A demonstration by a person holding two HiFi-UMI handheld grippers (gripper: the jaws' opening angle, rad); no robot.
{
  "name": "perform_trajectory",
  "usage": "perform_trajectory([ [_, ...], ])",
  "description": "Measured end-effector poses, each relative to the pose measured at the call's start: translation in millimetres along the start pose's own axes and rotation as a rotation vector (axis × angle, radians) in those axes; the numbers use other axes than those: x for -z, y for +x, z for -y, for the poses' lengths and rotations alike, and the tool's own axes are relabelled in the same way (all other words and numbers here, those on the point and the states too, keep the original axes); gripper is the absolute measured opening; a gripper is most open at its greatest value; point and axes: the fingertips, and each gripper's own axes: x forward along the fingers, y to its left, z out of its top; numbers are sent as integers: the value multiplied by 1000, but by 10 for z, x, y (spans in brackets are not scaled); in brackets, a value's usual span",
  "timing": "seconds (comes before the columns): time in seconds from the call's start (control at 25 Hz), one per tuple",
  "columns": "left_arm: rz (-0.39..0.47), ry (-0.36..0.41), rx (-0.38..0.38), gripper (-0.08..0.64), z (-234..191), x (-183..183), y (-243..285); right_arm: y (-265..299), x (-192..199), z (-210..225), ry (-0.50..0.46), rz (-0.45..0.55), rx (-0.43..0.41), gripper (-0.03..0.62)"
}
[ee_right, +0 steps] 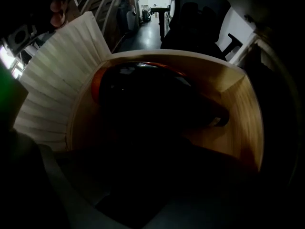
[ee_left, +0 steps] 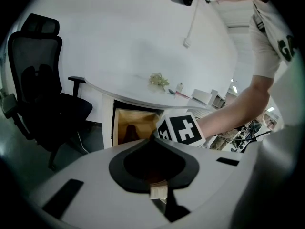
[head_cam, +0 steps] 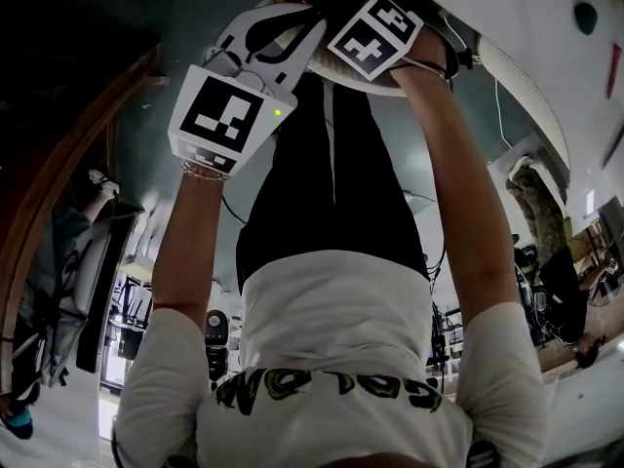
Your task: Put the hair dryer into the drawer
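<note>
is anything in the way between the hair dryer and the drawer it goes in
Nothing visible does. In the right gripper view the hair dryer already lies inside the open wooden drawer, with no other object between it and the drawer's walls.

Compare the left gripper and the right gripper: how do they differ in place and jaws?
The left gripper hangs back from the drawer; the right gripper is close over the hair dryer lying in it. The left gripper's jaws are together; the right gripper's jaws are lost in darkness. Both carry a cube with square markers.
</note>
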Motion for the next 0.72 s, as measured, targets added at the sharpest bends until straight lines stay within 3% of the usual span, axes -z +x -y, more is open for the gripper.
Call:
perform_trajectory([
  [0.48, -1, -3, -13, 32, 120, 0, -70, 125, 95, 84, -29, -99, 72, 272],
  [0.72, 25, -7, -31, 32, 200, -111, -149, -107, 67, 175, 13, -13, 116, 311],
])
